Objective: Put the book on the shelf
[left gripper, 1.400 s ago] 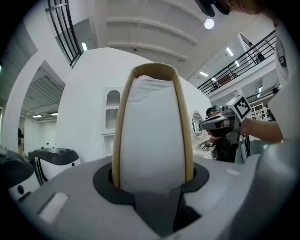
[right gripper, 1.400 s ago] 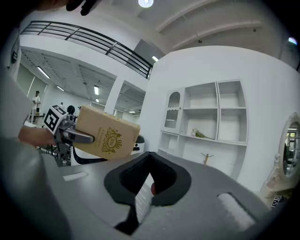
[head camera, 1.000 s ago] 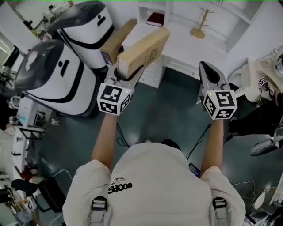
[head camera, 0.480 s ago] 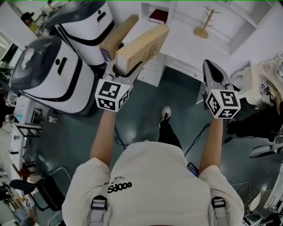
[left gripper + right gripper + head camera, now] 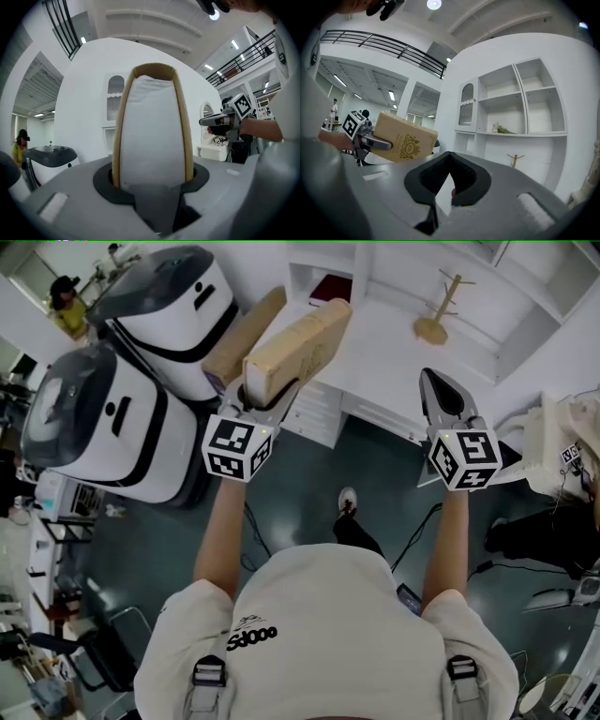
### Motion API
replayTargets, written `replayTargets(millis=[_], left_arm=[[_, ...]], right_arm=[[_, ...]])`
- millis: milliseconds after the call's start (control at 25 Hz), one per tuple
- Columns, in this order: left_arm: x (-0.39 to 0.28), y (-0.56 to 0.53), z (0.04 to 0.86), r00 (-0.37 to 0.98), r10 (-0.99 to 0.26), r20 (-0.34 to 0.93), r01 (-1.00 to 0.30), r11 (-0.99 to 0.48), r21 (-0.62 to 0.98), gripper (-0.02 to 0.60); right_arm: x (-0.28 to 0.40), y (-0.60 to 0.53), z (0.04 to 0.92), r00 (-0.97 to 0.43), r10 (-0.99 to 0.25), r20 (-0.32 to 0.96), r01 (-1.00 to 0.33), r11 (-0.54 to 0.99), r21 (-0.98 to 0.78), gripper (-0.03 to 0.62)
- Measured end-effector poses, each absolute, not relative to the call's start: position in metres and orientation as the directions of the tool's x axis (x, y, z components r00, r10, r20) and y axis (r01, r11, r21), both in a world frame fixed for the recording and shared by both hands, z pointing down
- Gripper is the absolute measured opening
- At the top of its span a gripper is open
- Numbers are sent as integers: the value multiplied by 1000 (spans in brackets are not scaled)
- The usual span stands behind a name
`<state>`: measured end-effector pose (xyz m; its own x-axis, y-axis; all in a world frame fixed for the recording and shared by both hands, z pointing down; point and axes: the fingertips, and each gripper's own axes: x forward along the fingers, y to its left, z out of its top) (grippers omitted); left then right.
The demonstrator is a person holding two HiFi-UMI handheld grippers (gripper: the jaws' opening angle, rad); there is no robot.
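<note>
Head view: the left gripper (image 5: 270,392) is clamped on the lower end of the book (image 5: 302,345), which juts up and away from the person, tilted, with its far end over the front edge of the white shelf unit (image 5: 394,348). It does not appear to rest on any surface of the unit. A dark red volume (image 5: 330,284) already lies in an open cubby at the back of the unit, and a small wooden stand (image 5: 432,315) sits on the unit's flat top to the other side. The right gripper (image 5: 439,395) hangs in front of the unit, apart from the book, carrying nothing. Left gripper view: the pads press on both tan covers, with the pale page edge of the book (image 5: 151,131) facing the camera and the unit's wall behind it. Right gripper view: the jaws are drawn together at the tips with nothing between them, and the unit's open compartments (image 5: 511,112) stand ahead. The book (image 5: 405,138) shows in the air off to the unit's side. Judgement: pick-up and carry are done. Placing the book in a compartment and letting go are not yet done.
</note>
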<state>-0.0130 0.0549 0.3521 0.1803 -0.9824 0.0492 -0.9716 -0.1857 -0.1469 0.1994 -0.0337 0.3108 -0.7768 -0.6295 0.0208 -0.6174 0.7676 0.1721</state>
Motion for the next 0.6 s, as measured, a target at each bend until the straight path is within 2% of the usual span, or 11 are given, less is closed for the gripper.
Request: replayTargets(millis=[600], left_arm=[[-40,-135,333,82,-995,58,-985,-90,-151,238]], right_arm=[[155,-231,297,-848,-527,58,-514,843,157,2]])
